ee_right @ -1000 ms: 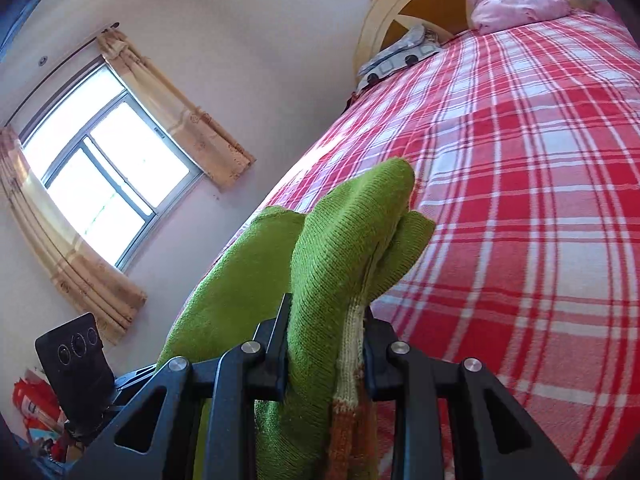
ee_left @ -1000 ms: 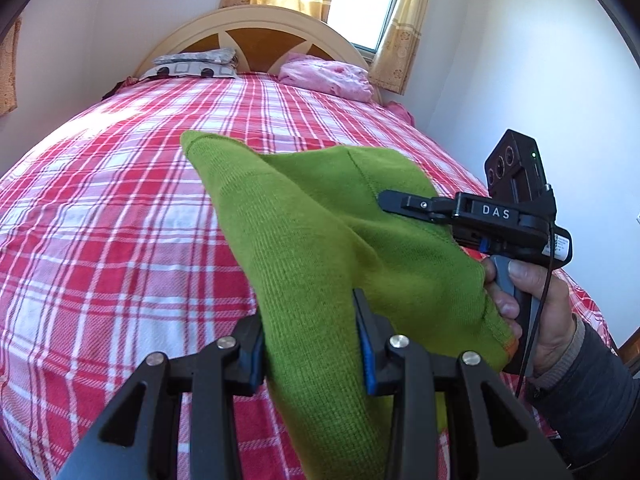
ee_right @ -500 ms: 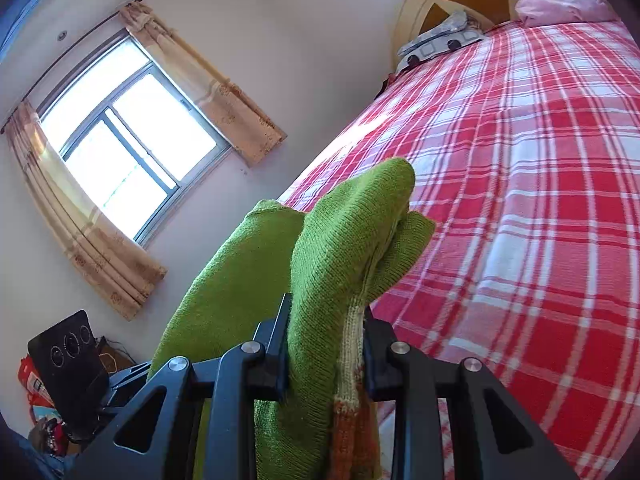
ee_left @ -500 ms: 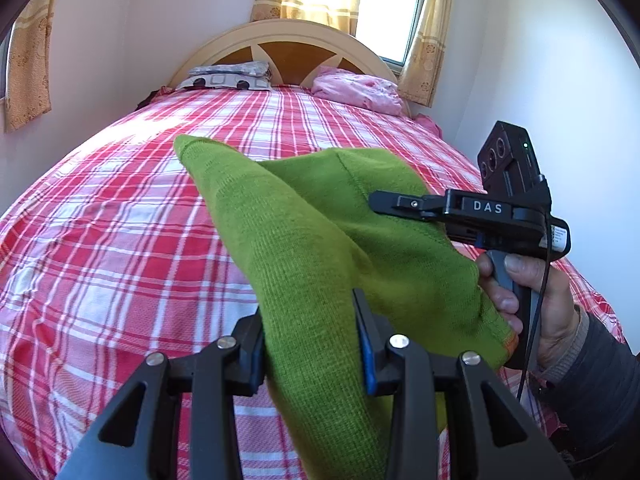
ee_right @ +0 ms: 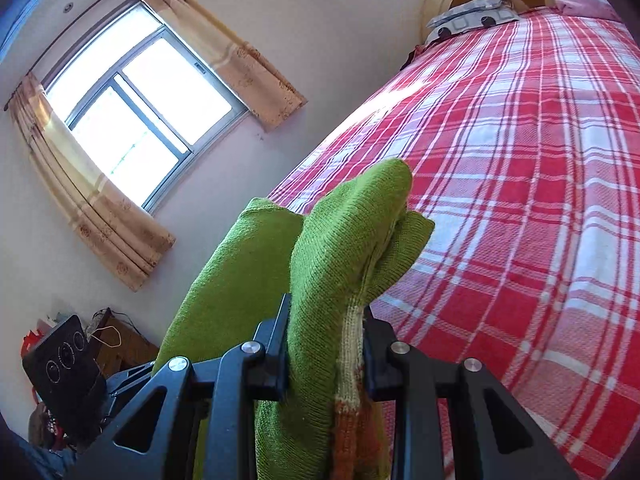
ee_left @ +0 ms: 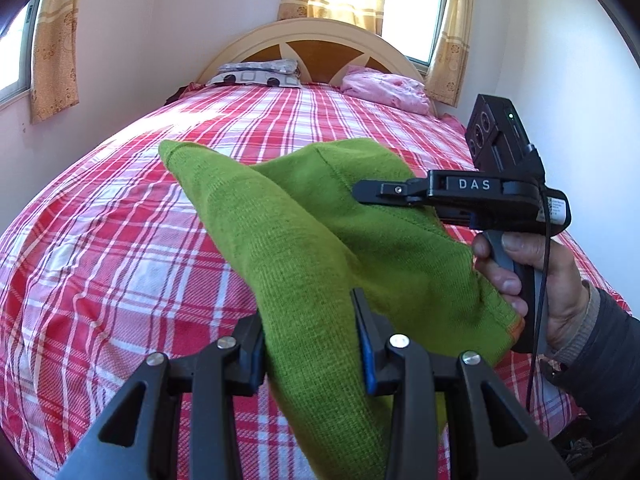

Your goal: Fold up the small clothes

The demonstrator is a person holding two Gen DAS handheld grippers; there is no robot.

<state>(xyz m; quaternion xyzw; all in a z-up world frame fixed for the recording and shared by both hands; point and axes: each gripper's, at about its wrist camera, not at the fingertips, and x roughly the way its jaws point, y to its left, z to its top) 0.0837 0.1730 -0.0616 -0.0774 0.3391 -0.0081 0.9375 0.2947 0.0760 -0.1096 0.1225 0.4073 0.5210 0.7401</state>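
A green knitted garment (ee_left: 328, 240) hangs in the air above the red plaid bed (ee_left: 120, 240), held by both grippers. My left gripper (ee_left: 310, 328) is shut on one bunched edge of it, blue pads pressing the knit. The right gripper (ee_left: 360, 194), held by a hand (ee_left: 532, 276), is seen from the side with its fingers clamped on the other end. In the right wrist view my right gripper (ee_right: 326, 332) is shut on the garment (ee_right: 340, 248) by a cream and orange striped band. The left gripper body (ee_right: 68, 376) shows at lower left.
A wooden headboard (ee_left: 312, 40) with a patterned pillow (ee_left: 256, 72) and a pink cloth (ee_left: 384, 86) stands at the far end. Curtained windows (ee_right: 136, 120) and white walls flank the bed. Clutter (ee_right: 112, 340) sits on the floor beside the bed.
Both grippers have carried the garment sideways over the bed, still holding it. The view has swung so the headboard sits more central and the side window shows more.
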